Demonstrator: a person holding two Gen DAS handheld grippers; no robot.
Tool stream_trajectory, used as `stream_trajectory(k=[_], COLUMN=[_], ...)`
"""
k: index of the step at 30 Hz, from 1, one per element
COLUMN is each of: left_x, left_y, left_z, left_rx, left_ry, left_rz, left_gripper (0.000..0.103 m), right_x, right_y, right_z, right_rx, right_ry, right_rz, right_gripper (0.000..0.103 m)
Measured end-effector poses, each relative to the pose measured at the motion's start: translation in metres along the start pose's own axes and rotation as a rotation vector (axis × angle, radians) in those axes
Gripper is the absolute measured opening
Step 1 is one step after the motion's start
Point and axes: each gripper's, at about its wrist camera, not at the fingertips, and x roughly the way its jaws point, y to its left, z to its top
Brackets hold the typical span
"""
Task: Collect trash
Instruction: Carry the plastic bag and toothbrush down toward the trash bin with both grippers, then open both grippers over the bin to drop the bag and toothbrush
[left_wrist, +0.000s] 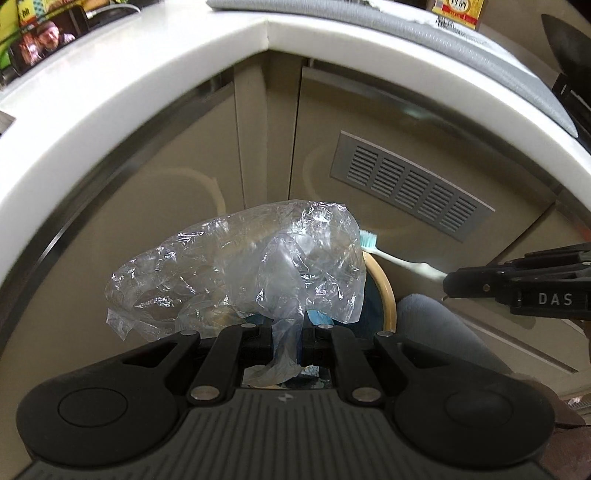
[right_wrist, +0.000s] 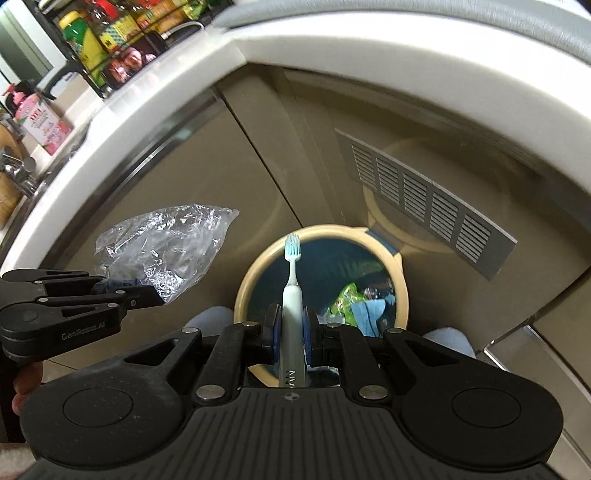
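Here, in the left wrist view, the left gripper (left_wrist: 287, 345) is clamped on a pinched fold of a crumpled clear plastic bag (left_wrist: 236, 273), the rest of which billows up and out toward ten o'clock. Held by one corner like this, the bag probably hangs free so it can drop cleanly once let go. It covers most of the bin (left_wrist: 386, 295), whose cream rim peeks out at three o'clock from the bag. The right gripper (left_wrist: 480, 286) comes in from the three o'clock edge, holding a toothbrush (left_wrist: 391, 256) whose bristles point toward the bag. Behind are beige cabinet doors (left_wrist: 147, 229), a grey vent grille (left_wrist: 410, 186) at one o'clock and the white counter edge (left_wrist: 177, 62) curving overhead.

In the right wrist view, the right gripper (right_wrist: 291, 334) is closed on the toothbrush (right_wrist: 291, 280) handle between its blue pads (right_wrist: 309, 332), brush head up at twelve o'clock, directly over the round bin (right_wrist: 400, 291). That seems a ready position for release. Inside the bin lie a green wrapper (right_wrist: 347, 295) and blue scraps (right_wrist: 373, 310). The left gripper (right_wrist: 147, 295) and the bag (right_wrist: 162, 247) sit at nine to ten o'clock, beside the rim rather than over the opening, so the bag likely needs to shift right. The two tools are near each other and could collide. Bottles (right_wrist: 92, 40) and a tap (right_wrist: 18, 173) stand on the counter.
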Motion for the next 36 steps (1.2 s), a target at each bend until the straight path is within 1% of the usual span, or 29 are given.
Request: stream_trajectory(k=[4,12,24,29,36], left_x=[0.014,0.046,0.107,0.125,0.142], left_y=[0.002,0.006,0.008,0.010,0.011], left_z=[0.004,0.008,0.019,0.022,0.026], left_rx=[-0.011,-0.026,-0.039,-0.026,-0.010], left_ry=[0.031,0.083,0.191,0.217,0.226], left_rz=[-0.011,-0.007,0.031,0.043,0.078], left_gripper=[0.010,0.010,0.010,0.010,0.011], right_x=[0.015,0.043,0.094,0.110,0.123], right_y=[-0.002,-0.006,-0.019,-0.023,-0.022], right_z=[0.002,0.007,0.016,0.019,0.028], right_rx=[0.005,0.000,0.017,0.034,0.036], right_ry=[0.029,0.083,0.174,0.205,0.209], right_rz=[-0.015,-0.039,-0.103,-0.116,-0.121], right_gripper=[0.014,0.014,0.014,0.014,0.014])
